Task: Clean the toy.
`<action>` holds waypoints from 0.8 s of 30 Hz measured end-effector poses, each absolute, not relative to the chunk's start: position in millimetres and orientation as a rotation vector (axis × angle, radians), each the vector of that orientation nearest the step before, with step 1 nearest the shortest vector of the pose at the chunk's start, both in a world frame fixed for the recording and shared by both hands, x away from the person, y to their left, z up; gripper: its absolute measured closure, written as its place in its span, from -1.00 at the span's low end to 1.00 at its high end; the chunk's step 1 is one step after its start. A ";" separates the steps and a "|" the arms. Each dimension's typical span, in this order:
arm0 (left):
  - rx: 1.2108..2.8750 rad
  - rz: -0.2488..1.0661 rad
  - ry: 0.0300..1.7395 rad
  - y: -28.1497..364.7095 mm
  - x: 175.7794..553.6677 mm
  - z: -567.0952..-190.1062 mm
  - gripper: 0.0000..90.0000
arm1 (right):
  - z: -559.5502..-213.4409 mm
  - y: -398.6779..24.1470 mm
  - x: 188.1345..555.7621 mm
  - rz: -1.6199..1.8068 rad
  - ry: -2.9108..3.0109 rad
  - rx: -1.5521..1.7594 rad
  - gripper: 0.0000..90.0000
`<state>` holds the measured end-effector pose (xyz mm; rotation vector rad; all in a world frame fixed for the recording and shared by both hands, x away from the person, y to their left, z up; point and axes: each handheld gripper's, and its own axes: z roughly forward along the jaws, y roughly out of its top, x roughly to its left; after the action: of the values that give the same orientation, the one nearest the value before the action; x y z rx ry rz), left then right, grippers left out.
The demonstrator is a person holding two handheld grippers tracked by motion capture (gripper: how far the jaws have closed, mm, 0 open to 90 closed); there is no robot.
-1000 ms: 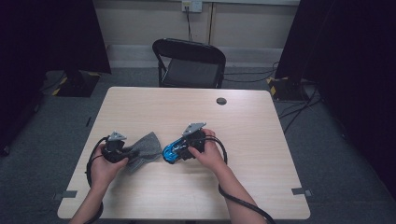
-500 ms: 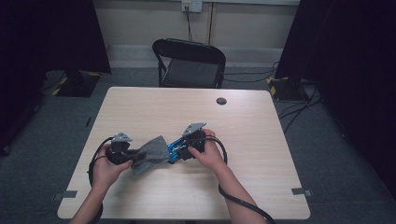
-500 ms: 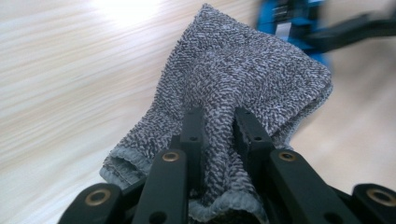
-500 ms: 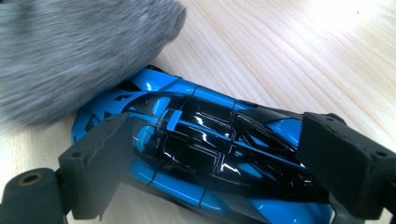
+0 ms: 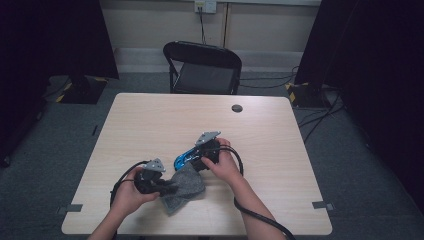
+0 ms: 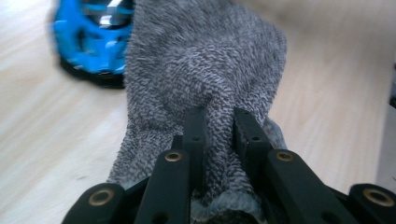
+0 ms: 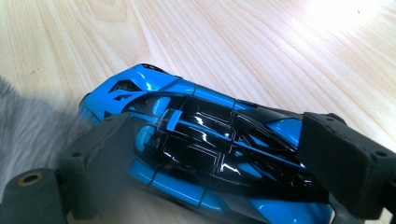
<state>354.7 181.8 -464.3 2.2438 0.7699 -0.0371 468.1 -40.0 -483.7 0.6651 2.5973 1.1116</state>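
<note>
A blue and black toy car (image 7: 210,154) lies on the wooden table (image 5: 150,120), and my right gripper (image 7: 219,144) is shut on it, one jaw on each side. In the high view the car (image 5: 183,159) sits just left of the right gripper (image 5: 194,159). My left gripper (image 6: 219,116) is shut on a fold of a grey terry cloth (image 6: 205,70). The cloth (image 5: 186,187) hangs from the left gripper (image 5: 169,189) and reaches up against the near end of the car (image 6: 91,42). Its fuzzy edge (image 7: 28,135) shows beside the car's nose.
A black folding chair (image 5: 202,67) stands behind the table's far edge. A small black round cap (image 5: 237,108) sits in the tabletop at the back right. Cables trail from both grippers toward the table's near edge.
My left gripper has carried the cloth to the right, from beside the car to against its near end. The right gripper and the car have stayed put.
</note>
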 end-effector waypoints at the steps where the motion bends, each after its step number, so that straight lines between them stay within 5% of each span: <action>1: 2.247 -0.036 0.766 180.4 354.8 -465.0 0.71 | -483.8 -40.0 468.0 1.112 2.596 0.666 -0.77; 9: 2.289 -0.008 0.773 178.5 360.0 -474.8 0.70 | -483.8 -39.9 467.9 1.112 2.596 0.667 -0.77; 12: 2.306 0.105 0.681 176.0 358.2 -475.7 0.22 | -483.8 -39.9 467.8 1.112 2.596 0.667 -0.77; 20: 2.293 0.046 0.651 177.7 361.5 -483.9 -0.02 | -483.6 -39.8 468.0 1.110 2.598 0.666 -0.77; 22: 2.301 0.063 0.623 175.7 361.4 -487.2 -0.02 | -483.6 -39.8 468.0 1.110 2.598 0.666 -0.77; 24: 2.318 0.047 0.634 175.4 362.3 -484.9 0.24 | -483.7 -39.9 468.0 1.110 2.598 0.665 -0.77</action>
<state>362.3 175.4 -484.9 2.3176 0.6340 0.0471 468.0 -39.9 -483.7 0.6654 2.5976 1.1105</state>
